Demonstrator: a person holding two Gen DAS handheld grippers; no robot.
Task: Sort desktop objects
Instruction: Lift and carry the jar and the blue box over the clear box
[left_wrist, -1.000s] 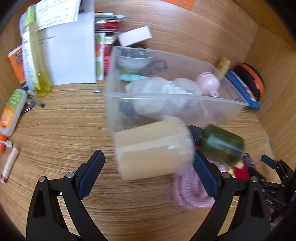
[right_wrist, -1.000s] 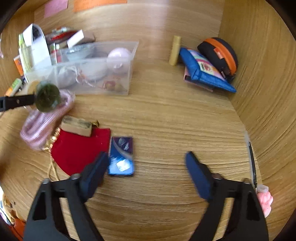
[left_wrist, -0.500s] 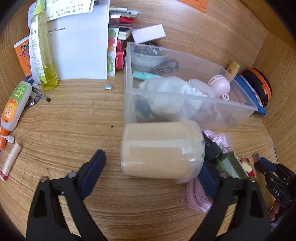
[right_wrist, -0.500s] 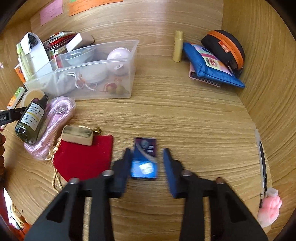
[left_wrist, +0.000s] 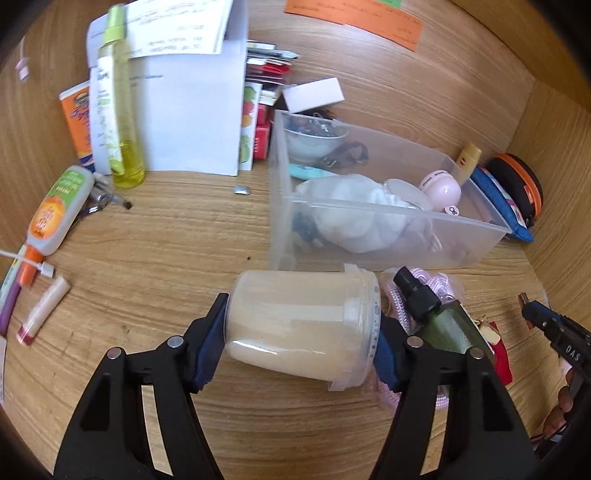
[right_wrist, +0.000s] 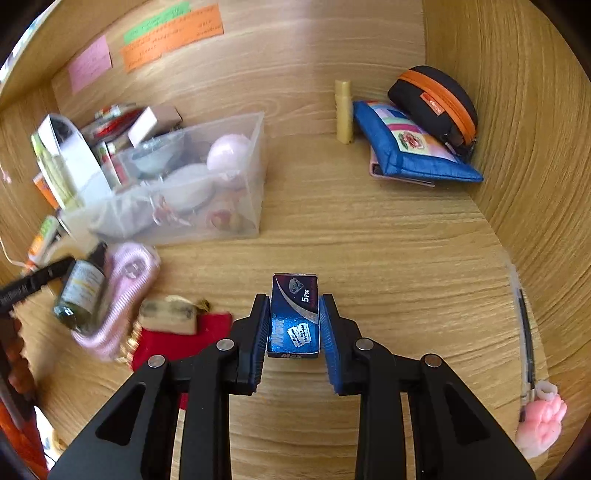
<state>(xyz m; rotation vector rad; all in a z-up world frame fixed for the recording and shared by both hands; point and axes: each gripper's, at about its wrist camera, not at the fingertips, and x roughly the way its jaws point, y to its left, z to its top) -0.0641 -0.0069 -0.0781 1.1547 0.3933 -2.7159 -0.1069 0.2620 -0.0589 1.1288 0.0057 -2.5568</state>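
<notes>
My left gripper is shut on a clear plastic jar that lies on its side, held by its base and lid just in front of the clear storage bin. My right gripper is shut on a small blue razor-blade box over the wooden desk. A green glass bottle with a black cap lies on a pink coiled cord beside the jar. The bin also shows in the right wrist view, holding a pink ball, a white cloth and a bowl.
A red pouch with a gold bar-shaped object lies left of the right gripper. A blue pouch, a black and orange case and a yellow tube stand at the back right. Bottles, tubes and papers crowd the left.
The left gripper closed on the jar, and the green bottle came to rest on the pink cord. The right gripper moved over the blue box and closed on it.
</notes>
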